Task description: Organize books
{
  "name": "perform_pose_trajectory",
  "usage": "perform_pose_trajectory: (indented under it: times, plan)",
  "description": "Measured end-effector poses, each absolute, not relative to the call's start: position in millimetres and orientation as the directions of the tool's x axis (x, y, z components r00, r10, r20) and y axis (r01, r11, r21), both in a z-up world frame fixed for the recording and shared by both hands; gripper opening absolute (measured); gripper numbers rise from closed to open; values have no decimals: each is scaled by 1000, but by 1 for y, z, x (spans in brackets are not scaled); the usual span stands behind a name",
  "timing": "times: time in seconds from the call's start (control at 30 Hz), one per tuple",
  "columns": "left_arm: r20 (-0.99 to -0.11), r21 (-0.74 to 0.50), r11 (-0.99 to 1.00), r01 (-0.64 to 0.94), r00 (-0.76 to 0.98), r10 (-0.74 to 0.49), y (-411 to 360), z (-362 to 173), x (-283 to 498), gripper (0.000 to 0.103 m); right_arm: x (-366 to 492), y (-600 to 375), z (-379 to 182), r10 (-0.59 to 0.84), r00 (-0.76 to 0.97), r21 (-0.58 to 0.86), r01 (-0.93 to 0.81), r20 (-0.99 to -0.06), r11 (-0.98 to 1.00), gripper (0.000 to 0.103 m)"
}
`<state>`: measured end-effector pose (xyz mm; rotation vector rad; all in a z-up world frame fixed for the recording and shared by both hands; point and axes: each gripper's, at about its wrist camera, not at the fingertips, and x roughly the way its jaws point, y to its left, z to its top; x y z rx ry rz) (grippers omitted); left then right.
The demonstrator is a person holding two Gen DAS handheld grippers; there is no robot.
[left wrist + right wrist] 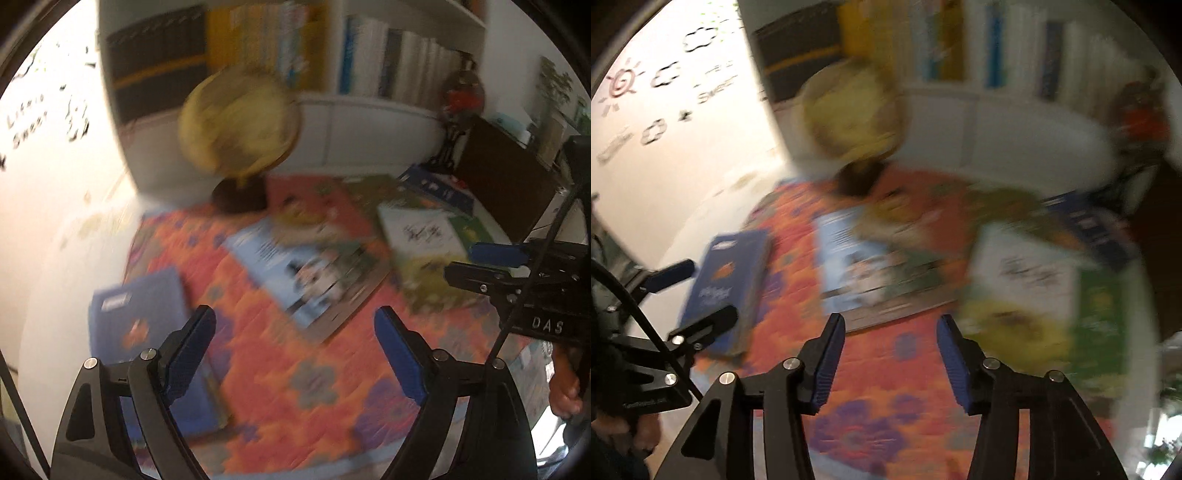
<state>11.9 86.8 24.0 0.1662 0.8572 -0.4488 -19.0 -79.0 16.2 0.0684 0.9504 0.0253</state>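
A white bookcase [369, 122] stands far ahead of both tools, its shelves packed with upright books [399, 66], all blurred. Below and in front of the tools spreads an orange floral cloth [280, 369] covering the worktop. On its far edge, ahead of the left tool and slightly to its left, stands a yellowish globe [236, 125] on a dark base.

Loose books lie flat on the cloth. A light blue picture book [310, 273] lies straight ahead of both tools, near the fingertips, overlapping an orange-red book [314, 206] behind it. A white and green book [1027, 288] lies ahead of the right tool, to its right, with a dark blue book [1097, 229] further back. A blue book [136, 325] lies just left of the left tool, partly behind its left finger.

The left tool [295, 347] is spread wide with nothing between its fingers, over bare cloth. The right tool [890, 358] is also parted and empty, over bare cloth; it touches no book.
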Motion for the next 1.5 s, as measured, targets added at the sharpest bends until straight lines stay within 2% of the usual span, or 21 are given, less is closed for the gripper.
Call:
perform_pose_trajectory:
  times: [0.1,0.2,0.4,0.6,0.97,1.5]
  plan:
    - [-750,-40,890,453,575,-326,53,38,17,88,-29,-112,36,-94,604,-36,108,-792,994,51]
    - [-747,-60,893,445,574,-336,23,50,15,88,-41,-142,53,-147,622,-51,169,-769,984,52]
    - [-743,-24,892,452,588,-318,-40,70,-1,88,-61,-190,74,-272,611,-114,285,-744,952,55]
    - [-750,-79,884,461,557,-358,-80,75,-14,88,-78,-227,81,-294,604,-114,318,-741,941,55]
    - [-744,-40,868,494,566,-356,-130,80,-35,89,-98,-270,83,-296,616,-88,345,-730,934,56]
    - [-816,-27,872,489,492,-302,-152,23,-6,89,-69,-304,22,-212,549,-33,317,-809,948,56]
